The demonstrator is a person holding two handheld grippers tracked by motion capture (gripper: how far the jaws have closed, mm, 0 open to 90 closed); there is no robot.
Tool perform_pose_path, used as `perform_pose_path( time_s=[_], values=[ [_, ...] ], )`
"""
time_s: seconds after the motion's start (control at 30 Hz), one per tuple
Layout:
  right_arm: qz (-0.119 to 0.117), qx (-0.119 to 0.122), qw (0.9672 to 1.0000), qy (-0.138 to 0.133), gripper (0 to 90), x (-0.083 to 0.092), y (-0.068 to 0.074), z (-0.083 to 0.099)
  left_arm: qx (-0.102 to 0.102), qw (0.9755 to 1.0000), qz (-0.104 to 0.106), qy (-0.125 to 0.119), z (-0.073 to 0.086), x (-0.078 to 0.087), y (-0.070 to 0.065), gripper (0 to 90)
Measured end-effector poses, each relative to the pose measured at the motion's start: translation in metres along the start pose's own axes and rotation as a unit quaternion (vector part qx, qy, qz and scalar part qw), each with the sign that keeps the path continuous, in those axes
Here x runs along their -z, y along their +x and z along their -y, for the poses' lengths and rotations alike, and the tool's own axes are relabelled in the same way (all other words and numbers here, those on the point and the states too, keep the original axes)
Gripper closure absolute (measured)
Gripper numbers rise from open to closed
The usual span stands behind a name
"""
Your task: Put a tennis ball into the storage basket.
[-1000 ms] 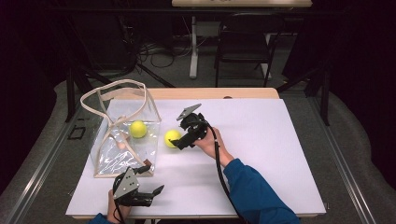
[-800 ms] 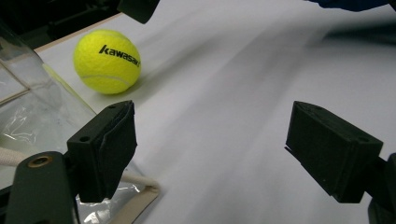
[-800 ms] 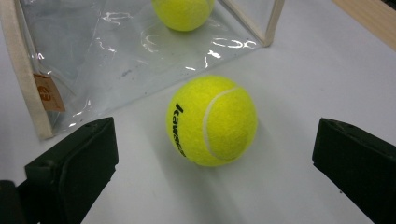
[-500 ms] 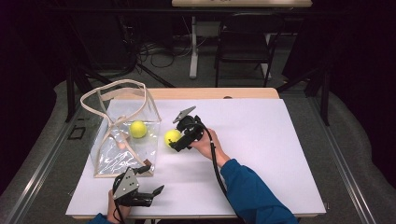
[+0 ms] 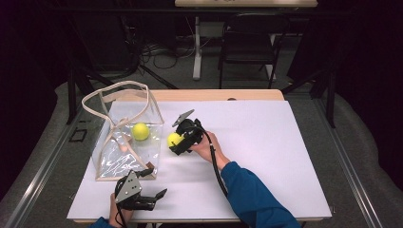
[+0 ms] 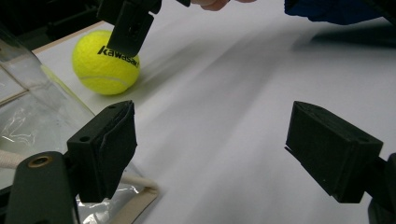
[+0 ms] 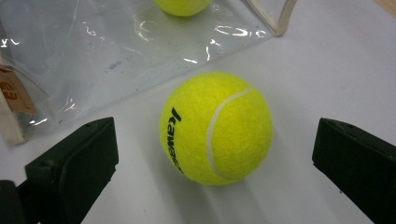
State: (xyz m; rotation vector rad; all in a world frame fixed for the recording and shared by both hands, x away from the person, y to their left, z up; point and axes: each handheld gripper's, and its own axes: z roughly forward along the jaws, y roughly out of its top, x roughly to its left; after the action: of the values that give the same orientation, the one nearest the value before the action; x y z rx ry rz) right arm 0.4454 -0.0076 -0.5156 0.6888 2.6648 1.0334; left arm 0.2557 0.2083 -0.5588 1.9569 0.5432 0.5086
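Note:
A yellow tennis ball (image 5: pixel 174 139) lies on the white table just right of a clear plastic bag (image 5: pixel 124 147). My right gripper (image 5: pixel 179 144) is open and low over the table, with one jaw on each side of this ball (image 7: pixel 216 127) and not touching it. A second yellow ball (image 5: pixel 140 131) sits inside the bag. My left gripper (image 5: pixel 154 184) is open near the table's front edge, by the bag's near corner. Nothing is between its jaws (image 6: pixel 217 144), and it looks toward the loose ball (image 6: pixel 106 62).
The bag has beige handles (image 5: pixel 114 95) standing up and a beige trim. The white table top (image 5: pixel 266 142) stretches right of the hand. A dark chair (image 5: pixel 247 52) and cables are on the floor beyond the table's far edge.
My right gripper has shifted a little left, closing in on the loose ball so its jaws flank it. The ball, the bag and the left gripper have stayed put.

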Motion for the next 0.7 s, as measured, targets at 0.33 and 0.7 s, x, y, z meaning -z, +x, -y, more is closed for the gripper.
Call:
perform_pose_path(
  time_s=[0.33,0.7],
  values=[
    [-0.007,-0.004,1.0000,0.005,0.0,-0.012,-0.001,0.001,0.003,1.0000,-0.001,-0.002,0.000,0.000,0.000,16.1],
    [-0.009,-0.008,0.9998,0.015,2.0,-0.021,0.000,0.000,0.002,1.0000,0.001,-0.001,0.000,0.000,0.000,16.1]
  ],
)
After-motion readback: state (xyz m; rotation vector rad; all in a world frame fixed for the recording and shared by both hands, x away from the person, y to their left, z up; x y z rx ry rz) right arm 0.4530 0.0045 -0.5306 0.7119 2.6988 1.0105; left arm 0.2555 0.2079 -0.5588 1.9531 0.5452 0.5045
